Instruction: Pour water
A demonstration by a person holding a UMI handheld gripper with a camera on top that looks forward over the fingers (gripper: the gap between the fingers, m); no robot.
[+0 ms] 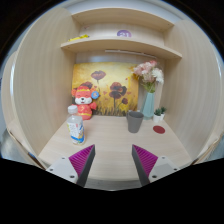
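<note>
Bottle (76,128) waiting on the surface (110,150), tool (113,160) spread wide and holding nothing.

Water bottle stands upright toward the left side of the surface, just ahead of the left finger (82,158), with the grey cup (135,121) further right and a bit deeper in, well apart from it. To do this well I'd swing the tool left so the bottle sits centred between both pads, pinch it around the middle of the body, not the cap, then lift straight up before tilting over the cup. Bottle has a label band but I can't read any writing or brand on it. Orange plush toy (85,100) sits right behind, so watch the clearance.
</note>
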